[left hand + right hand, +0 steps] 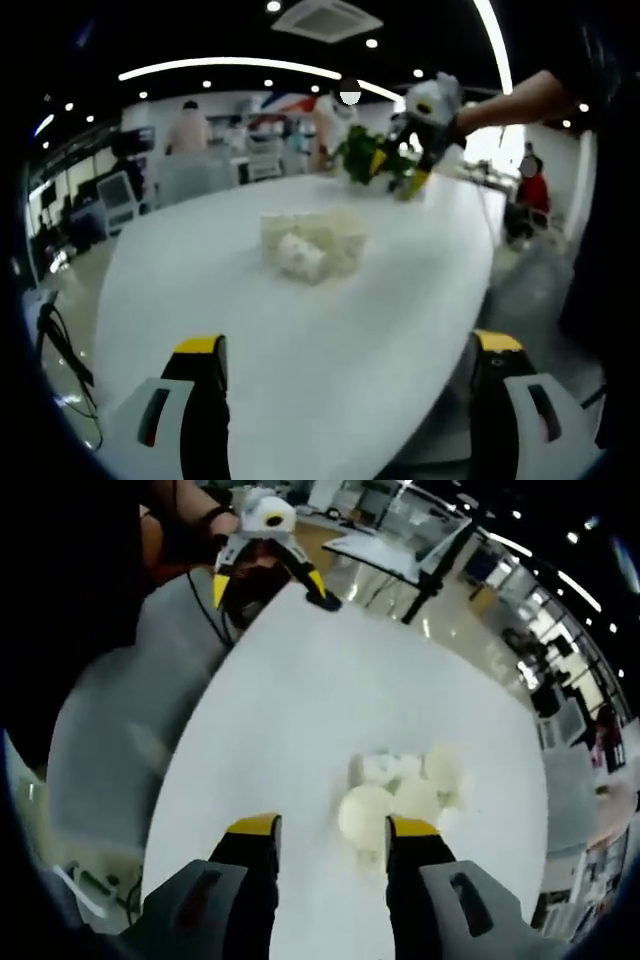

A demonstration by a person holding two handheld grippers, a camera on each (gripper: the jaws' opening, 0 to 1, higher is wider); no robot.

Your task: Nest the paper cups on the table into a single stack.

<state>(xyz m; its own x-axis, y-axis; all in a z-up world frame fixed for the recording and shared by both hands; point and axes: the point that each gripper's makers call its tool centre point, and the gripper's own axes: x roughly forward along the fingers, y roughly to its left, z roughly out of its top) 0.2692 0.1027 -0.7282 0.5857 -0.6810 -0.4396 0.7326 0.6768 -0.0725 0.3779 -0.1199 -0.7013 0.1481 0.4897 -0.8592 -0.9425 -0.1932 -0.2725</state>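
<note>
Left gripper view: left tool [348, 352] wide, holding nothing | smooth white oval table [200, 290] | pale paper cups [312, 243] clustered mid-table, one on its side | right tool [330, 838] wide, empty, round cup rims just beyond its tips.

Bright, even illumination from ceiling light strips [230, 66] and recessed spots washes out the white table [300, 320] and the paper cups [312, 243], leaving faint shadows, soft overall blur and strong fisheye curvature toward both views' edges.
</note>
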